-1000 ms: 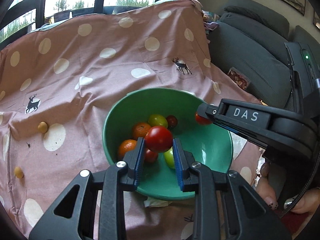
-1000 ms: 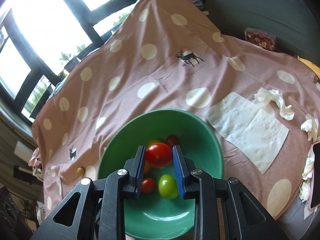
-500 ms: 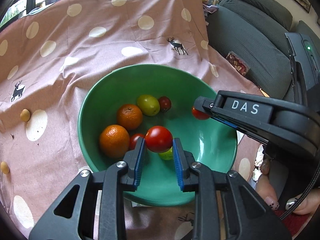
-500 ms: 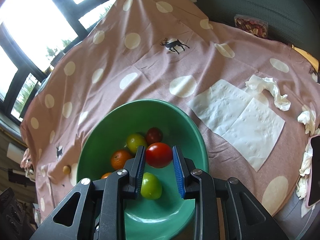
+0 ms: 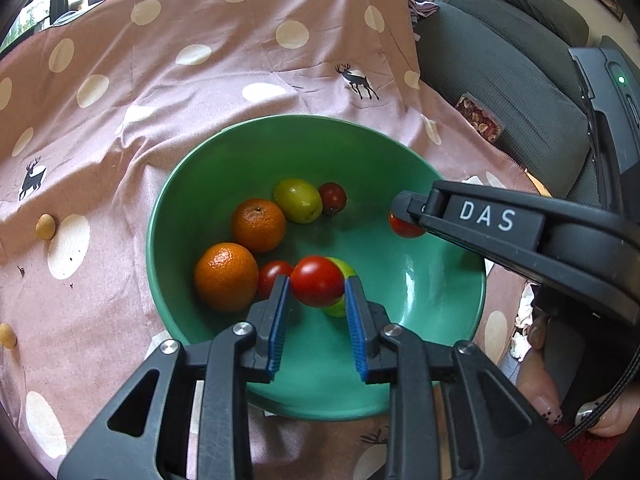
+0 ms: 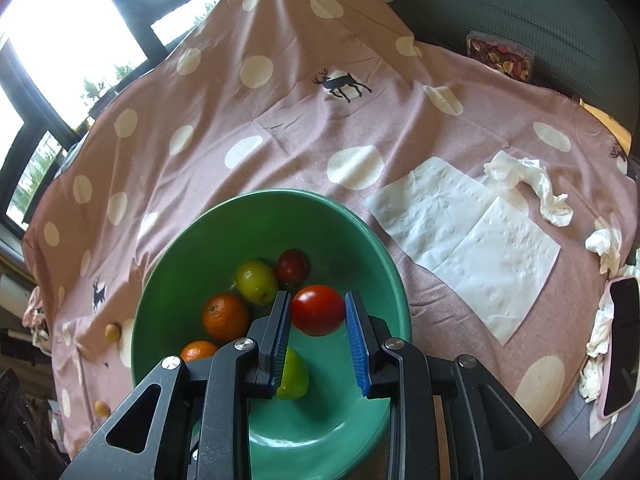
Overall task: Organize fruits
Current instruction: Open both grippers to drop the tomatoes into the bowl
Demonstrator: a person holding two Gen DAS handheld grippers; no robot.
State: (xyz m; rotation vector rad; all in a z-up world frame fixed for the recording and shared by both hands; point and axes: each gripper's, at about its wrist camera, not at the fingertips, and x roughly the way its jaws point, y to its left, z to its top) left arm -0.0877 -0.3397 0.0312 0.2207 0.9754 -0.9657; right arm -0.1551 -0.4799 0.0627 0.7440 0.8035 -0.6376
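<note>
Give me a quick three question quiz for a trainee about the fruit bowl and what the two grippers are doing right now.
1. True or false: the left gripper holds a red tomato above the green bowl.
2. How many oranges lie in the bowl?
3. What does the right gripper grip? A) a green fruit B) a red tomato C) a tissue

Key
1. True; its pads press both sides of the tomato.
2. Two, side by side at the bowl's left in the left wrist view.
3. B; a second red tomato, also over the bowl.
</note>
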